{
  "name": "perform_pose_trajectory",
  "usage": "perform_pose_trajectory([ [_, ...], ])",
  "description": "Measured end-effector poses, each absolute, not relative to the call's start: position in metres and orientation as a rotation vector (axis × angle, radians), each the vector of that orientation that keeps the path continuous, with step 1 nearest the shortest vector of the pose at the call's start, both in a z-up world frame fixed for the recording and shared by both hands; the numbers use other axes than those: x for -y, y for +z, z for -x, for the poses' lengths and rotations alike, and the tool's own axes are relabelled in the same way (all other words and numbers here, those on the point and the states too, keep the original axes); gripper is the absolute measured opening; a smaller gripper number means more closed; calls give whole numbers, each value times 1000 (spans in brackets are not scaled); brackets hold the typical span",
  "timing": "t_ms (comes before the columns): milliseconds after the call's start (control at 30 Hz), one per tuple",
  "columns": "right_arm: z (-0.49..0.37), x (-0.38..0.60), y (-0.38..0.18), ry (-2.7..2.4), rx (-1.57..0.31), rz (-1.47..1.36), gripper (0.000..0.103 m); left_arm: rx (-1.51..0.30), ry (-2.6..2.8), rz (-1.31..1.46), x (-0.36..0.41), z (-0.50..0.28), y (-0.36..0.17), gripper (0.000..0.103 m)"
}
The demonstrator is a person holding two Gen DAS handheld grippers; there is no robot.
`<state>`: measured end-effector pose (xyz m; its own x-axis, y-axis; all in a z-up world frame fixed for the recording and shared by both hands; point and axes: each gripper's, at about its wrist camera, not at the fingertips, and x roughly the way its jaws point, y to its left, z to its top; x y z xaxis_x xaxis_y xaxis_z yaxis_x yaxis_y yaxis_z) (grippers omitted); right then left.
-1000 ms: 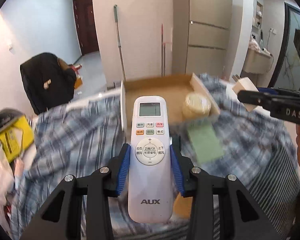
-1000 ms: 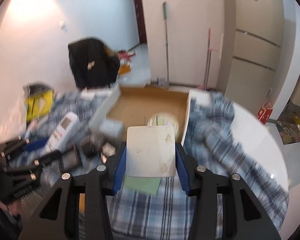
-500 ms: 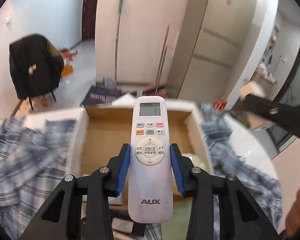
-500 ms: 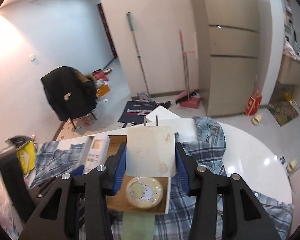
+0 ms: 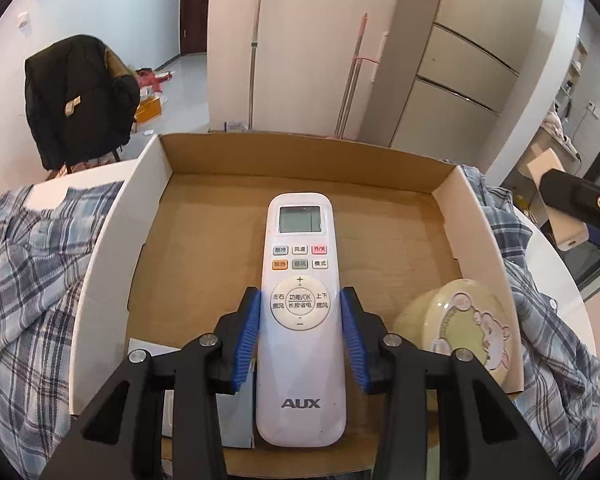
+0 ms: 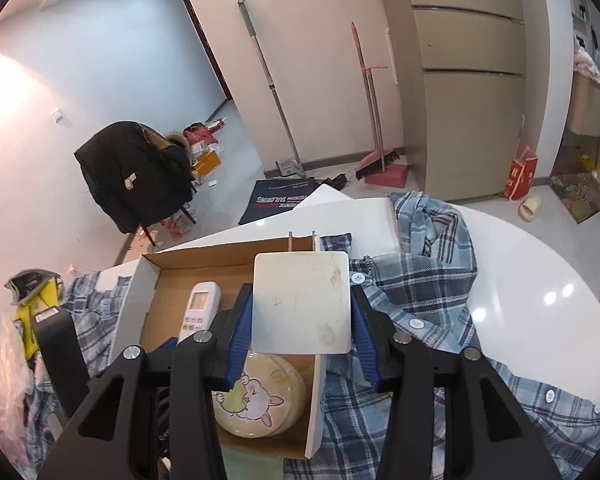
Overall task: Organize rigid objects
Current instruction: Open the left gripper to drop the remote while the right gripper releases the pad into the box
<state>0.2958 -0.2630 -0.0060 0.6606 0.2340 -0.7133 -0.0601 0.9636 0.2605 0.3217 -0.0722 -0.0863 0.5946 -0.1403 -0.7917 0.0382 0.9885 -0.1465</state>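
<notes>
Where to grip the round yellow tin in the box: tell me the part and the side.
Grip the round tin across its rim, coming from above. It lies flat in the cardboard box, tight against the right wall, so a sideways approach is blocked there. Both hand-held grippers are full now: left holds the remote, right the charger.

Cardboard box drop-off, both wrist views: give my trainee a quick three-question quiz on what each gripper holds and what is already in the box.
1. True or false: the left gripper is shut on the white AUX remote control above the cardboard box.
2. What does the right gripper hold?
A. a green sponge
B. a white plug adapter, prongs forward
C. a mug
3. Fill in: the round yellow tin with a cartoon animal lies in the box's near-____ corner, seen from the left wrist.

Key: 1 true; 2 B; 3 right.
</notes>
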Motion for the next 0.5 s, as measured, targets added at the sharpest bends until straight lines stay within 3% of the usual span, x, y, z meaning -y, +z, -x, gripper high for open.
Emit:
perform_pose_trajectory([
  [333, -292, 250, -2, 183, -796, -185, 45, -869, -113, 82, 72, -310, -68, 44],
  [433, -292, 249, -3, 196, -773, -191, 45, -787, -69, 69, 65, -301, -49, 66],
  [500, -292, 248, -4, 201, -754, -199, 45, -680, -20, 76, 56, -291, -31, 91],
])
